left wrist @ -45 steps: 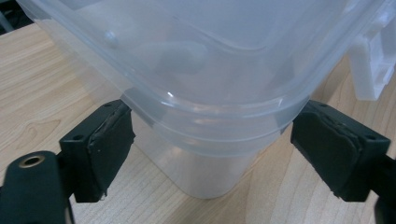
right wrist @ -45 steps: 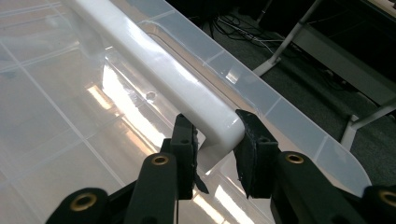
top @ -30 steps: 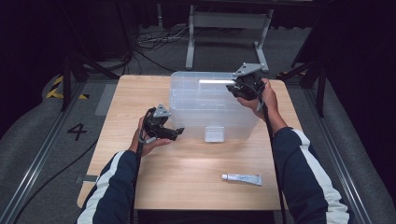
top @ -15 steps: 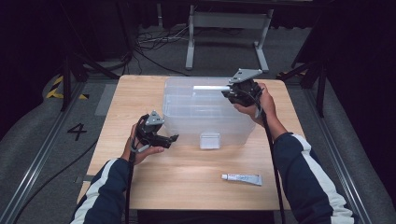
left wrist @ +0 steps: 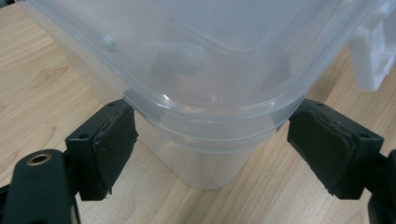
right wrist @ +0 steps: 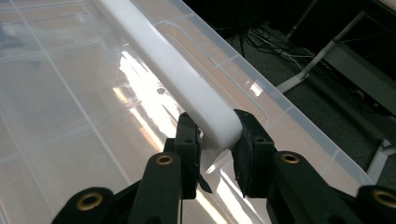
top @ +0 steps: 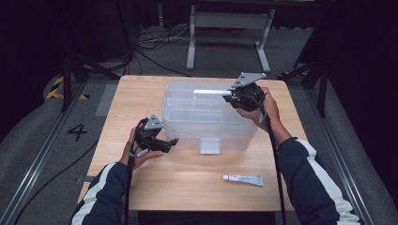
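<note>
**A:** What is in front of you?

**B:** A clear plastic storage box (top: 206,117) with its lid on, standing on the far half of a pale wooden table (top: 187,187). The plastic is smooth, glossy and slightly cloudy, the corners are rounded, and faint moulded ribs divide the lid into squares. A white latch (top: 210,145) hangs flat on the near wall.

**A:** And your right gripper?

**B:** My right gripper (right wrist: 215,140) pinches the end of a white handle bar (right wrist: 173,74) that runs along the lid's far side. The bar is matte, thick and rounded at its tip. My two black jaws are drawn close on it, one on each side.

**A:** The left one?

**B:** My left gripper (left wrist: 212,149) sits low at the box's near left corner. Its jaws are spread wide, and the rounded corner bulges between them. The black pads (left wrist: 114,140) look rubbery, with rough, slightly frayed edges. One pad lies right against the lid's lip; the other stands just beside the wall, and I cannot tell whether it touches.

**A:** Anything else on the table?

**B:** A small white tube (top: 242,179) lies flat near the front edge, well apart from the box, with fine print along its side.
</note>
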`<action>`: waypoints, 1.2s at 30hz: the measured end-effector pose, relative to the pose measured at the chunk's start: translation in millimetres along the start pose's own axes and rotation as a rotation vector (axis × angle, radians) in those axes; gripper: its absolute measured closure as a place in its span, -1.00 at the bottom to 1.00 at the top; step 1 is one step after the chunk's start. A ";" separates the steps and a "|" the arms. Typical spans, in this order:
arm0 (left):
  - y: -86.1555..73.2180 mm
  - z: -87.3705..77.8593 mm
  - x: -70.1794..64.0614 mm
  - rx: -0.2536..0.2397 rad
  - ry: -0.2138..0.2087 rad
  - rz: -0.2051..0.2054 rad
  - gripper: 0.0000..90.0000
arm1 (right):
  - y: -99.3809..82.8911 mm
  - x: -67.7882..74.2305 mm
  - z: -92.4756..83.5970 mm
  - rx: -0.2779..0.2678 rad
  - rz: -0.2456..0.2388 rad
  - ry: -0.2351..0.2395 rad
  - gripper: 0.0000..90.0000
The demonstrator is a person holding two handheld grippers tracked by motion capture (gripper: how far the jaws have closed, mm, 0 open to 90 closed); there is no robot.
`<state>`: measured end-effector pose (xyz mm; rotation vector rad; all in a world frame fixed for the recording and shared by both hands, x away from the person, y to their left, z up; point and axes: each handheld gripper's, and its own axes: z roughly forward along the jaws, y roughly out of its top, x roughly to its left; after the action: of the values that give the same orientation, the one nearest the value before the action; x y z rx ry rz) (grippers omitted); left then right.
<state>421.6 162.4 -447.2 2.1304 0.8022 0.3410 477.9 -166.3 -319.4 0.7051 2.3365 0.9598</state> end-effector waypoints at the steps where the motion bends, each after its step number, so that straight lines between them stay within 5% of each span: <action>1: -0.1 -0.3 -0.1 0.001 0.004 0.004 -0.64 | -0.4 -0.1 -0.4 -0.001 -0.001 0.002 0.63; 10: -5.9 -6.2 1.3 -0.021 -0.016 0.006 -0.48 | -0.2 -2.7 -1.3 -0.006 0.019 0.016 0.63; 26: -16.4 -35.3 1.9 -0.061 0.019 -0.005 -0.34 | 11.0 -14.4 -2.0 0.005 0.054 0.038 0.63; 36: -12.2 -48.7 0.3 -0.126 -0.007 -0.013 0.13 | 19.5 -21.4 -0.9 0.036 0.069 0.054 0.62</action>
<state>392.8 197.7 -425.9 2.0074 0.7694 0.3672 498.2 -168.2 -298.8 0.7875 2.3952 0.9804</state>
